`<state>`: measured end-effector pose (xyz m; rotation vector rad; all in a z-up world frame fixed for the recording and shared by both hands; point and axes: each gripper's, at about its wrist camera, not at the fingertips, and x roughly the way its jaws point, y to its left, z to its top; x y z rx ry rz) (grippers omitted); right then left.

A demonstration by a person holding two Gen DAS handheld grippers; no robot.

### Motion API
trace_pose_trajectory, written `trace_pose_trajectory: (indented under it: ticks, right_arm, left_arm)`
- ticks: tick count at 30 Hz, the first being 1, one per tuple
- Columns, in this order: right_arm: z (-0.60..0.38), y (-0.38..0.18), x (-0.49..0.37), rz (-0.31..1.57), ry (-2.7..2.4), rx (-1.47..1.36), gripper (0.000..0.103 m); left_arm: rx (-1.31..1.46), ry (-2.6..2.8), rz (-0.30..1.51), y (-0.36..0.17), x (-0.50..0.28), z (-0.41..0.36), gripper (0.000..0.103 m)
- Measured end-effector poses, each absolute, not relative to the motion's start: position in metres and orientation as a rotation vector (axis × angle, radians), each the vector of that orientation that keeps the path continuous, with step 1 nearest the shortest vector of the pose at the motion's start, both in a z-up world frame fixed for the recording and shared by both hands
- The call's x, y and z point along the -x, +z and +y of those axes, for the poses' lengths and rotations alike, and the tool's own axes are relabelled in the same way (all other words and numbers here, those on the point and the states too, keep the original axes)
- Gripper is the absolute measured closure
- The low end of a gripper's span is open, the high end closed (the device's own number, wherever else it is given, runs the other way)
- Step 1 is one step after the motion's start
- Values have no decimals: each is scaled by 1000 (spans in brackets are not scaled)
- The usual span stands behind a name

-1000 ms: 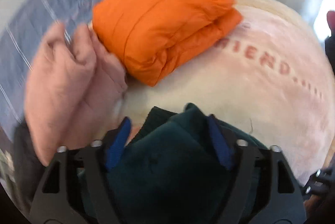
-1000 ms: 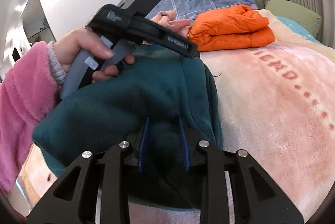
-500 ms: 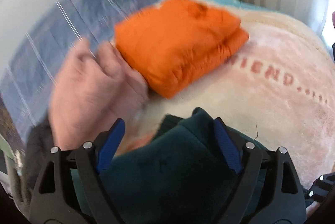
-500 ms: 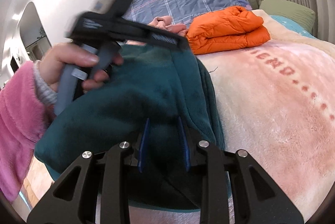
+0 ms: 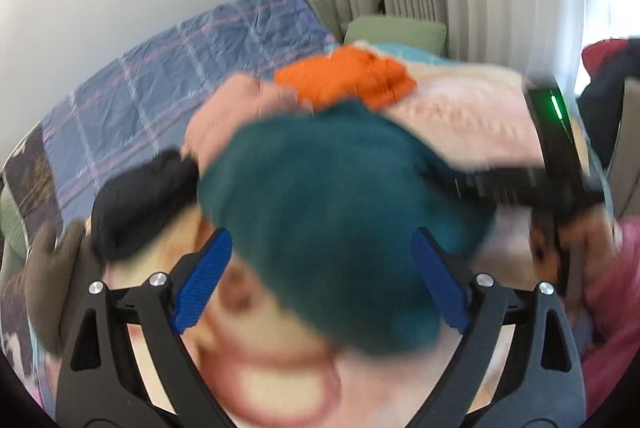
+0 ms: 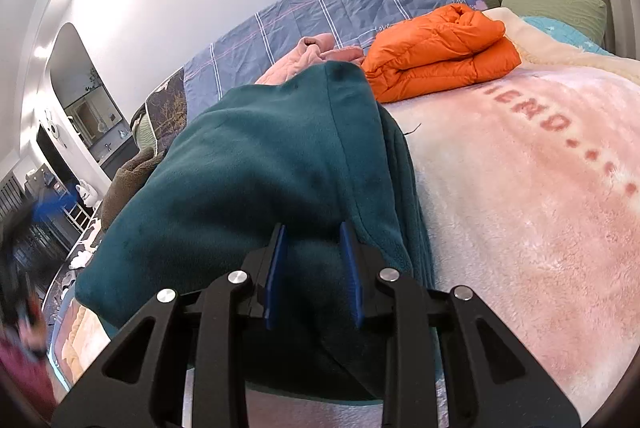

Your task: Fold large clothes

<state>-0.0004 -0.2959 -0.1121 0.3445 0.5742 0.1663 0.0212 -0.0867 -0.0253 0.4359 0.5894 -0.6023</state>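
Left claw (image 5: 320, 280) has let go of the teal fleece (image 5: 340, 212), jaws just opened wider, and pulled back.

The teal garment (image 6: 256, 164) is a thick matt fleece with a short, soft nap. The orange jacket (image 6: 440, 52) is a quilted, puffy synthetic with a slight sheen. The pink blanket (image 6: 540, 208) is a long-pile plush, fluffy and matt. The blue plaid sheet (image 6: 340, 8) is a thin, smooth woven cloth, creased. The right gripper (image 6: 314, 276) has matt black plastic arms, bright metal screw heads and ribbed blue pads; the left gripper (image 5: 320, 284) is built the same.
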Motion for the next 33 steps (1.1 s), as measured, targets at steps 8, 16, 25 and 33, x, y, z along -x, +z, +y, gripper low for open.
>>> trace_pose_trajectory:
  ticks: [8,16,25,33]
  right_arm:
    - [-296,-112,1,569,160,-338,76]
    - [-291,-111,0,573,128,-299,79]
    - [-292,-113,-2,591,133,-292,86]
    - [-292,-114,-2,587,128,-291,86]
  left_arm:
    - [-454,-589,675,-76,-5,-111,10]
    - [-672,-351,574,-116,-21,-136,2]
    - [-567,-355,687,-117,-32,-96,2]
    - [-364,-661,875,-87,-7,-65,64]
